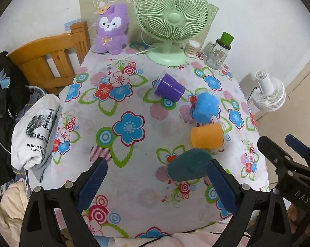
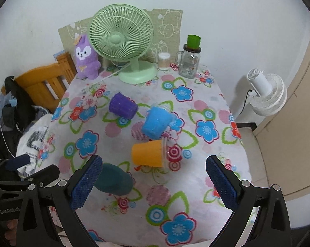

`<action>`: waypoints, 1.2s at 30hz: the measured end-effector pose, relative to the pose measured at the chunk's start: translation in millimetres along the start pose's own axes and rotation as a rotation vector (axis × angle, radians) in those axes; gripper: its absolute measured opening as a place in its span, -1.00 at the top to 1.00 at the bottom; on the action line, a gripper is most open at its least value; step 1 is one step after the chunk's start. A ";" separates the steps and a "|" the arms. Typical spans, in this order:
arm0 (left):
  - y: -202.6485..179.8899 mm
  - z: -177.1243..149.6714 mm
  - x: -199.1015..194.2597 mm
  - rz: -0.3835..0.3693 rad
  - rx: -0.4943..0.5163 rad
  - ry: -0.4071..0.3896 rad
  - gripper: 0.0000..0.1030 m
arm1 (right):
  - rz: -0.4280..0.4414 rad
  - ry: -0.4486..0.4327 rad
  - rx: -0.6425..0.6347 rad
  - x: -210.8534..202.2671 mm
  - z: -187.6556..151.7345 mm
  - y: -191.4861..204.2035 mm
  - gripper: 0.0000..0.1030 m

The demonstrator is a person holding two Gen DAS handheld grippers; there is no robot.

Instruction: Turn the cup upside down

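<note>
Several cups lie on their sides on the flowered tablecloth [image 1: 134, 107]: a purple cup [image 1: 169, 88] [image 2: 123, 105], a blue cup [image 1: 206, 108] [image 2: 156, 122], an orange cup [image 1: 206, 135] [image 2: 148, 153] and a dark teal cup [image 1: 188, 164] [image 2: 113, 179] nearest me. My left gripper [image 1: 157, 177] is open and empty; its right finger [image 1: 221, 187] is just beside the teal cup. My right gripper [image 2: 155, 177] is open and empty; its left finger [image 2: 85, 183] overlaps the teal cup, and the orange cup lies ahead between the fingers.
At the table's back stand a green fan [image 1: 171, 22] [image 2: 122, 39], a purple plush [image 1: 111, 28] [image 2: 85, 57], a glass jar with a green lid [image 1: 216, 51] [image 2: 190, 59] and a small tub [image 2: 163, 61]. A wooden chair [image 1: 52, 57] and clothes [image 1: 35, 129] are left. A white fan [image 2: 266, 94] stands right.
</note>
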State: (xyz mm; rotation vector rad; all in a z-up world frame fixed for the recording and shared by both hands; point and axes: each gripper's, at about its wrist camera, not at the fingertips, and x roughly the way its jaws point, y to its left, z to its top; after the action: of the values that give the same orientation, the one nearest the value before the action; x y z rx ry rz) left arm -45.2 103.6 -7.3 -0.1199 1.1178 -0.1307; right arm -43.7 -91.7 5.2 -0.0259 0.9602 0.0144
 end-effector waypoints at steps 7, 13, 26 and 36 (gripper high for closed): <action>-17.3 -2.1 -6.7 0.018 0.005 -0.021 -0.98 | 0.004 0.000 -0.003 -5.8 1.1 -12.4 -0.97; -22.7 -2.4 -12.2 0.028 0.012 -0.042 -0.99 | 0.005 -0.017 0.003 -11.6 1.4 -16.3 -0.97; -30.1 -1.2 -19.4 0.045 0.031 -0.070 -1.00 | 0.008 -0.032 0.013 -17.0 0.0 -20.2 -0.97; -34.3 -2.1 -21.1 0.052 0.037 -0.073 -1.00 | 0.007 -0.031 0.015 -18.2 -0.7 -21.9 -0.97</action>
State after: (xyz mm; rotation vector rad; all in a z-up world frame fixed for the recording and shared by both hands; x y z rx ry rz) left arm -57.8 73.2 16.0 -0.0622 1.0444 -0.0996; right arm -54.1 -113.6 20.1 -0.0087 0.9292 0.0137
